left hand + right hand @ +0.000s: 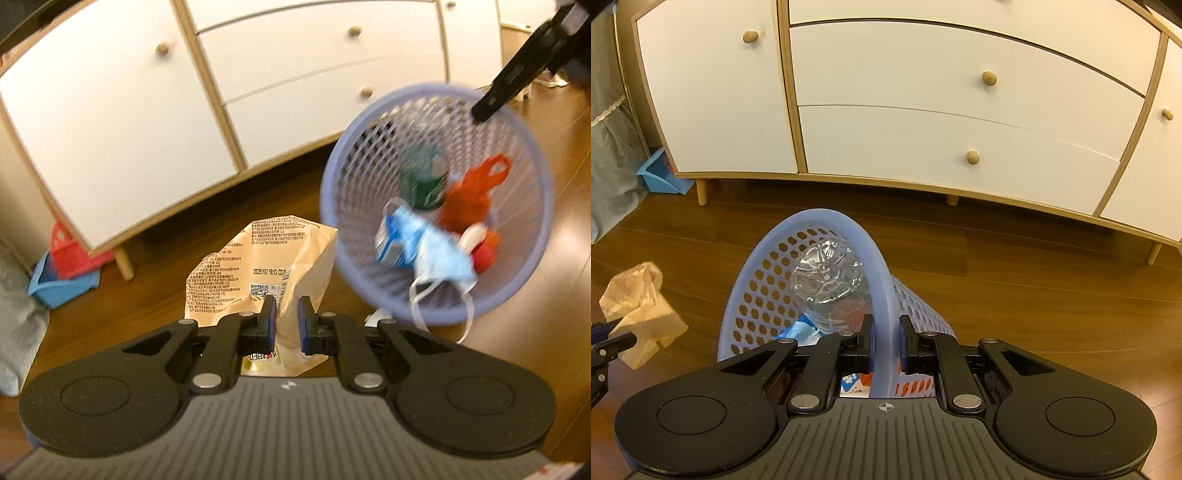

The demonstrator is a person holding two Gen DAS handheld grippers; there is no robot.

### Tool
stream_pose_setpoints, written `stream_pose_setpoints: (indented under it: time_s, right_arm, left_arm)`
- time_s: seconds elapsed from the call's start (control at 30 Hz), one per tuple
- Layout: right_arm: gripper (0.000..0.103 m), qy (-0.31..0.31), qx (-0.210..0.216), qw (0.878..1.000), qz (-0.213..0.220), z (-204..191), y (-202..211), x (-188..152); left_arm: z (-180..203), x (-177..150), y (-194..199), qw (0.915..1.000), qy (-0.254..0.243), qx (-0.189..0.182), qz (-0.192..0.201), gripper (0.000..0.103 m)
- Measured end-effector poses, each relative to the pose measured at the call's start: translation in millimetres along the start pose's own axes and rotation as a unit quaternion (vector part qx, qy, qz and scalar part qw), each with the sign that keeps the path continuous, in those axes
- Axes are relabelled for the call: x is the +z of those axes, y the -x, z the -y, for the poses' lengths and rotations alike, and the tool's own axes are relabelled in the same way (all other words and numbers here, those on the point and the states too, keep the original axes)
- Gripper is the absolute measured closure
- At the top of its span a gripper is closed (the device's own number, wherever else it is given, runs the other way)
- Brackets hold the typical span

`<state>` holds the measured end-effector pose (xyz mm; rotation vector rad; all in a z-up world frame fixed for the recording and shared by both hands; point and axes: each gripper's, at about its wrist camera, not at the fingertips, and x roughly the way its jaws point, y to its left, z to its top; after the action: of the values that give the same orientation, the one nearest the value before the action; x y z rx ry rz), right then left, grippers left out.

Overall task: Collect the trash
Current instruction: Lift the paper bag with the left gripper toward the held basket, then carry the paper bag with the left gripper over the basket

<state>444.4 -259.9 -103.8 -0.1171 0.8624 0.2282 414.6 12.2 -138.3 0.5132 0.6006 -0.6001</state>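
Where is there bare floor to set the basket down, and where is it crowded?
Bare wood floor runs right of the basket, up to the white cabinet. The left is tighter: the left gripper holds a beige bag there, and a blue bin sits by the cabinet's left leg.

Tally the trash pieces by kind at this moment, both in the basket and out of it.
Clear plastic bottle: 1
Blue face mask: 1
Red plastic bag: 1
Blue-and-white packet: 1
Red-and-white piece, too blurred to name: 1
Beige snack bag, held in the left tongs, outside the basket: 1
Total: 6
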Motion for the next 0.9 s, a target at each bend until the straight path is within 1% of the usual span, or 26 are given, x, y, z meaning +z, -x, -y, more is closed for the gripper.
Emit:
stream_pose_setpoints:
  time_s: [0.17, 0.33, 0.53, 0.9]
  right_arm:
    - [0.094, 0.004, 0.009, 1.0, 0.001, 1.3, -0.1, 0.7]
    - [0.094, 0.003, 0.014, 1.0, 0.001, 5.3, -1.6, 1.3]
    - [0.094, -0.001, 0.017, 1.0, -0.001, 10.0, -1.3, 0.9]
    - [0.094, -0.012, 0.018, 1.0, -0.005, 17.7, -1.1, 2.5]
  left_arm:
    - [20.7, 25.5, 2.9, 0.9996, -0.013, -0.017, 0.017, 0.094]
    - [39.4, 36.1, -1.7, 0.9985, -0.032, -0.037, 0.024, 0.094]
    - [56.7, 39.9, -10.1, 0.997, -0.049, -0.054, 0.026, 0.094]
    - [59.3, 41.8, -21.6, 0.9955, -0.052, -0.073, 0.029, 0.094]
